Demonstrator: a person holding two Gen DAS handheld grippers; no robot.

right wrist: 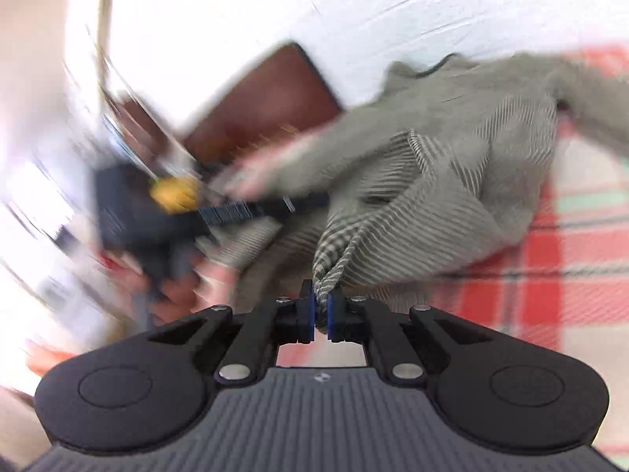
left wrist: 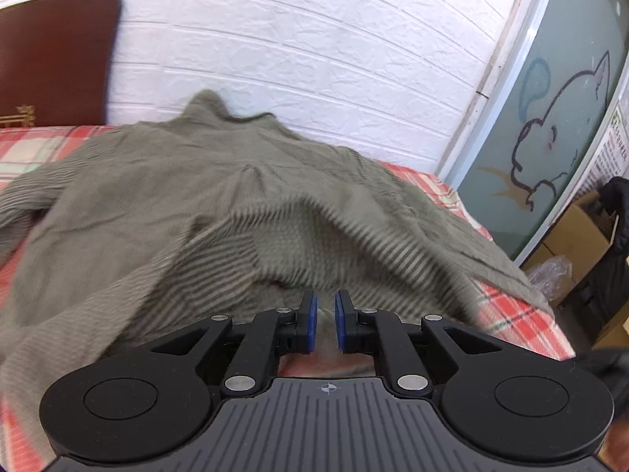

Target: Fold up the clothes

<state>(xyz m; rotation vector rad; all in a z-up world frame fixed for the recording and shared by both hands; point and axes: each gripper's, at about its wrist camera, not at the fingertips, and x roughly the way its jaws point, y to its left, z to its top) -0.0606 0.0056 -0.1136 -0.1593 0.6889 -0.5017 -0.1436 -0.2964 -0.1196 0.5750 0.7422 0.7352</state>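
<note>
A grey-green ribbed knit sweater [left wrist: 220,204] lies spread on a bed with a red plaid sheet [left wrist: 507,314], its collar toward the white brick wall. My left gripper [left wrist: 325,316] hovers at the sweater's near hem with a narrow gap between its blue pads; no cloth is pinched there. In the right wrist view, my right gripper [right wrist: 323,310] is shut on a bunched fold of the sweater [right wrist: 452,165], which rises from the pads. The other gripper [right wrist: 157,212], blurred, with a hand under it, shows at the left of that view.
A dark brown headboard [left wrist: 55,59] stands at the bed's far left against the white wall. To the right are a frosted glass door with a cartoon drawing [left wrist: 558,126], cardboard boxes [left wrist: 578,236] and a black object [left wrist: 617,212] on the floor.
</note>
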